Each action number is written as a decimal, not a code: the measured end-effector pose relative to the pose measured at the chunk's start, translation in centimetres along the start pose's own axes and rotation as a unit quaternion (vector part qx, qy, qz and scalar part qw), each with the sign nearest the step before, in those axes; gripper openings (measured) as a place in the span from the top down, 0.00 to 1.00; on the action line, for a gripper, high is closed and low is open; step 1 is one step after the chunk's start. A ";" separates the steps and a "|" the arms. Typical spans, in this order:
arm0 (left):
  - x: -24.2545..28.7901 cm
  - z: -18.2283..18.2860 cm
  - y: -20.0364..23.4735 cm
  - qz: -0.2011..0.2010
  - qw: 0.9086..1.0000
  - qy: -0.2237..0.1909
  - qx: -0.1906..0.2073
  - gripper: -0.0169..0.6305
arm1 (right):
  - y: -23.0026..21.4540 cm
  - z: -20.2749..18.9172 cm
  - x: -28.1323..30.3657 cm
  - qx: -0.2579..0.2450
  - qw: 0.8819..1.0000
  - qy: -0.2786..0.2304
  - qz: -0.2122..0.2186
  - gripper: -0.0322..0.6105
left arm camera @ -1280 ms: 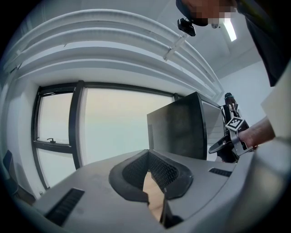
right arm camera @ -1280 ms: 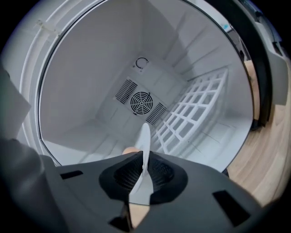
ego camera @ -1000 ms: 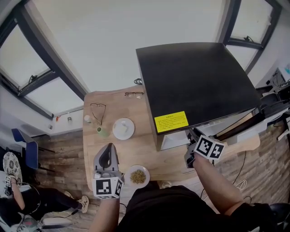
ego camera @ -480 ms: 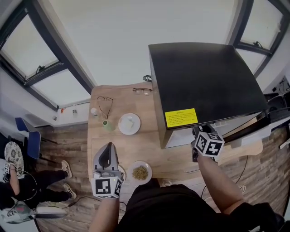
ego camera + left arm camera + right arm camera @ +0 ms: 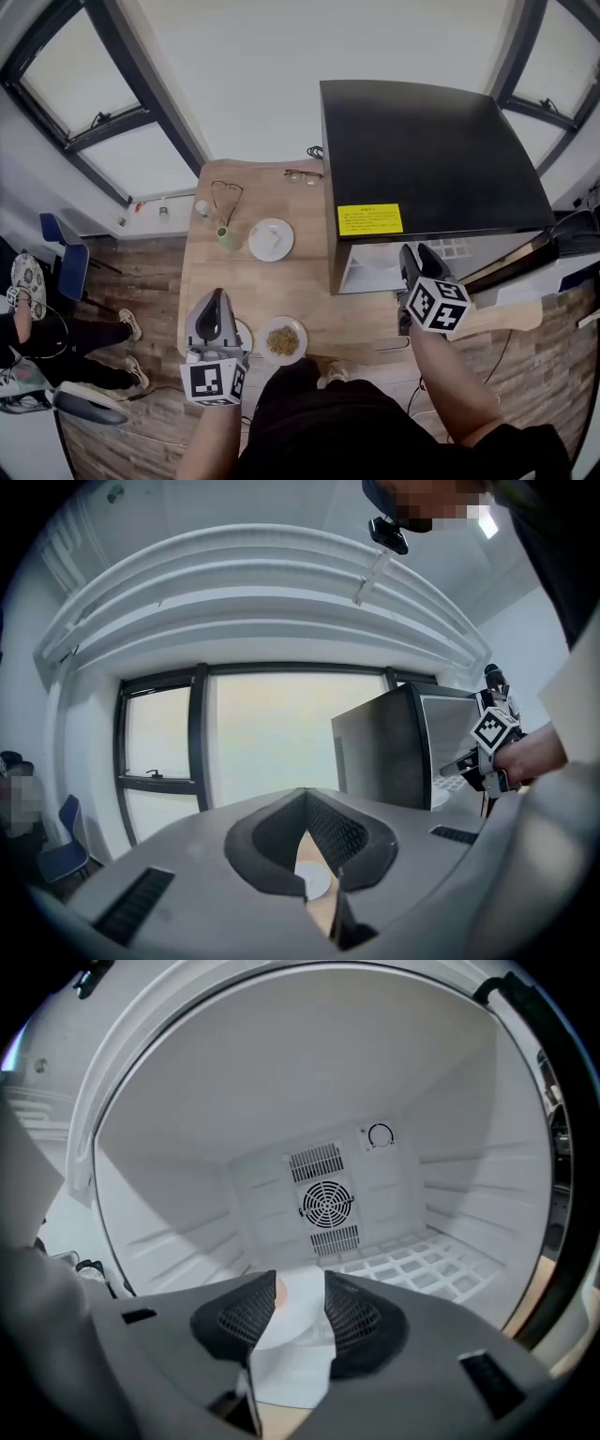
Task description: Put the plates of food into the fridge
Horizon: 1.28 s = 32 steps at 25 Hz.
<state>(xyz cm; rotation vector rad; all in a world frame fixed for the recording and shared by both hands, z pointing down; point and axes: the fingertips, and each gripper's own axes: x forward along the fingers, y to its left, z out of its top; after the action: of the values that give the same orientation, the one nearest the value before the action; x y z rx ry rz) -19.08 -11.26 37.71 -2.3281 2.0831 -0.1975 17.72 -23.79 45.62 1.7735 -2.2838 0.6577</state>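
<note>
A black mini fridge [image 5: 431, 141] stands on the right of the wooden table [image 5: 309, 300], its door swung open to the right. My right gripper [image 5: 415, 251] points into its white inside with its jaws apart. In the right gripper view the gripper [image 5: 300, 1279] is open, and a white plate [image 5: 295, 1309] lies on the fridge floor between and beyond the pads, not pressed. My left gripper [image 5: 215, 293] hovers shut at the table's near left. A plate of brownish food [image 5: 282, 339] sits just right of it, and a white plate [image 5: 270, 239] sits further back.
A green cup [image 5: 228, 239], a small bottle [image 5: 202, 208] and two pairs of glasses [image 5: 225, 197] lie at the table's far left. The open fridge door [image 5: 525, 267] sticks out at the right. A person sits on the floor at the far left.
The head view has swung, so the table and fridge sit more centred. My right gripper stays at the fridge mouth with its fingers now showing apart. The left gripper keeps its place beside the food plate.
</note>
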 end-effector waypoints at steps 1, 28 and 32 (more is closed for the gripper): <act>-0.3 -0.2 0.0 0.004 1.000 0.005 0.001 0.97 | 0.0 -0.1 -0.5 -0.001 1.000 -0.002 0.006 0.70; -5.0 -2.0 3.2 -0.107 0.994 -0.026 0.005 0.97 | 14.1 -15.9 -9.5 0.140 0.976 0.029 0.165 0.70; -6.3 -3.0 4.5 -0.115 0.993 -0.034 0.008 0.97 | 15.7 -20.8 -9.7 0.178 0.969 0.065 0.157 0.70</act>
<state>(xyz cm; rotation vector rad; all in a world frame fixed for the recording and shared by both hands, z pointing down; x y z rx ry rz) -24.47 -5.36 39.70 -2.5228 1.7751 -0.1328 2.76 -3.09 56.51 1.4455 -2.4975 1.2714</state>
